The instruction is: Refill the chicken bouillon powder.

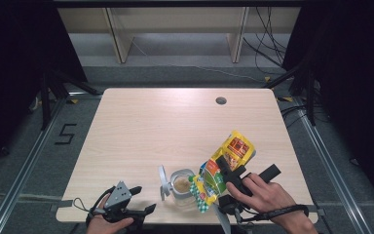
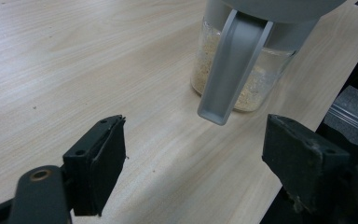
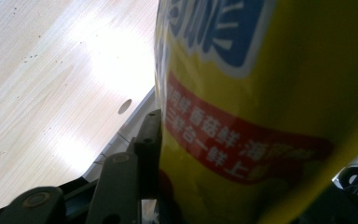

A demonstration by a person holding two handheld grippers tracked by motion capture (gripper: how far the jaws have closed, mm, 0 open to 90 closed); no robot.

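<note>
— Yellow bag (image 1: 224, 171), is it held?
— Yes. The right gripper (image 1: 231, 171) has its jaws pressed on the bag's sides, tipping it so the lower end hangs just over the jar (image 1: 181, 185). In the right gripper view the bag (image 3: 261, 116) sits tight against the one jaw that shows.
— Where is the jar?
— On the table (image 1: 175, 126), near the front edge. It is clear, with pale crumbs inside, and its grey lid (image 1: 162, 181) stands swung open on the side away from the bag.
— And the left gripper?
— The left gripper (image 1: 143, 200) rests beyond the lid, well apart from the jar. In its own view the left gripper (image 2: 193, 149) stands wide open with nothing between the jaws; the jar (image 2: 242, 60) and its grey clasp (image 2: 230, 70) lie just ahead.
</note>
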